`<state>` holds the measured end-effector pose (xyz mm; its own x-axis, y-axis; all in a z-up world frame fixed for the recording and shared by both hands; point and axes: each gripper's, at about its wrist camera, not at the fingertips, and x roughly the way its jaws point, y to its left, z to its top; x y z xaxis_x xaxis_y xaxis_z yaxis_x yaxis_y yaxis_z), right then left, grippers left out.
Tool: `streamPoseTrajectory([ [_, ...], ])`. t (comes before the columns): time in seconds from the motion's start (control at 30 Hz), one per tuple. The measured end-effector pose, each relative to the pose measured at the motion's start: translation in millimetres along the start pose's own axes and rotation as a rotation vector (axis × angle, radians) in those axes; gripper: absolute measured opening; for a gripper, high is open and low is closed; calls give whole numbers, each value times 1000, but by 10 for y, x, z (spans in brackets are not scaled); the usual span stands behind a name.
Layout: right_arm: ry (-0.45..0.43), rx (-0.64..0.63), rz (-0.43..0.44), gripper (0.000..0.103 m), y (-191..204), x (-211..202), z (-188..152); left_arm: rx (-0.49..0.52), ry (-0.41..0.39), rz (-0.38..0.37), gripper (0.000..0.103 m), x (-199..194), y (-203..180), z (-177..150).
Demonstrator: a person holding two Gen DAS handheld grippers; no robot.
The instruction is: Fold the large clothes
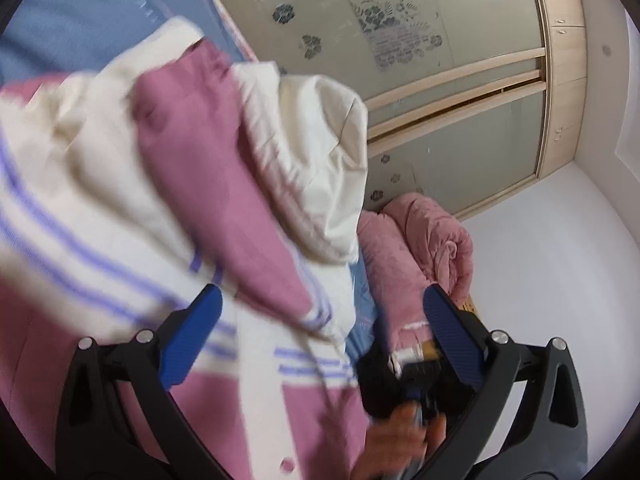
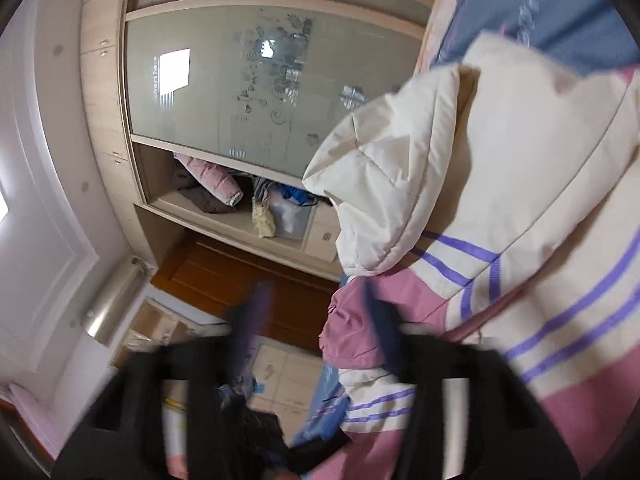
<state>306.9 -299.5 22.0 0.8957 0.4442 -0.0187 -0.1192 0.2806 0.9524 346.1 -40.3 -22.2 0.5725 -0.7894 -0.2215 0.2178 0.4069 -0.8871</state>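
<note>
Lying bunched on a blue bedsheet (image 1: 72,20), the jacket (image 1: 132,216) is pink w/ cream panels, thin purple stripes in pairs, cream hood (image 1: 320,152) puffed up at its far end, white snap buttons near the hem. L gripper (image 1: 320,312) has blue-padded fingers spread wide, nothing between them; jacket sits ahead and to its left, one pad (image 1: 192,336) over the striped cream band, touching or not unclear. R gripper (image 2: 316,312) is motion-blurred; fingers look parted, a pink sleeve (image 2: 352,332) right at its tip, but can't tell if it pinches the cloth. Rolled pink quilt (image 1: 420,252) lies ahead-right of L gripper, glass-door wardrobe (image 2: 248,92) beyond.
</note>
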Motion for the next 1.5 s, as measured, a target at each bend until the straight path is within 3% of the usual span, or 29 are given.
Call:
streamPoseTrajectory([
  [0.13,6,-52,5,75,141,-130,-9,-74,22,3,101,401,-129,327],
  [0.2,-6,-78,-10,76,171,-191,23,-211,89,25,101,686,-37,489],
  [0.27,-10,-51,-1,77,122,-244,38,-268,118,9,101,866,38,554],
  [0.43,21,24,4,79,-73,-283,24,-278,78,17,98,1235,198,726],
  [0.5,23,37,-1,79,-104,-294,36,-278,75,29,75,1367,264,758],
  [0.53,23,44,-2,79,-118,-294,39,-268,80,57,46,1424,285,771],
  [0.57,24,47,-4,81,-124,-312,39,-256,71,74,27,1434,285,775],
  [0.77,30,49,-24,82,-172,-333,16,-73,-14,31,12,1090,-12,701],
  [0.87,41,44,-42,82,-180,-325,-18,-26,-12,4,12,882,-127,569],
  [0.93,50,33,-50,82,-164,-315,-39,28,2,25,12,715,-203,417],
  [1.07,61,-33,-91,82,-80,-283,-87,76,32,193,12,362,-19,45],
  [1.1,62,-61,-113,82,-52,-274,-95,40,57,245,12,325,145,-13],
  [1.2,61,-187,-209,84,55,-246,-126,-37,128,306,12,307,535,-60],
  [1.23,59,-241,-249,87,104,-235,-147,-25,135,319,12,320,540,-65],
  [1.3,57,-321,-302,88,168,-210,-188,102,146,399,16,377,400,-86],
  [1.4,67,-377,-342,90,181,-163,-230,268,133,485,34,496,251,-116],
  [1.43,74,-377,-346,90,160,-151,-232,279,132,471,47,494,221,-119],
  [1.47,78,-374,-345,90,147,-145,-244,286,132,447,69,490,188,-108],
  [1.5,83,-370,-346,90,135,-136,-249,296,130,423,82,490,149,-87],
])
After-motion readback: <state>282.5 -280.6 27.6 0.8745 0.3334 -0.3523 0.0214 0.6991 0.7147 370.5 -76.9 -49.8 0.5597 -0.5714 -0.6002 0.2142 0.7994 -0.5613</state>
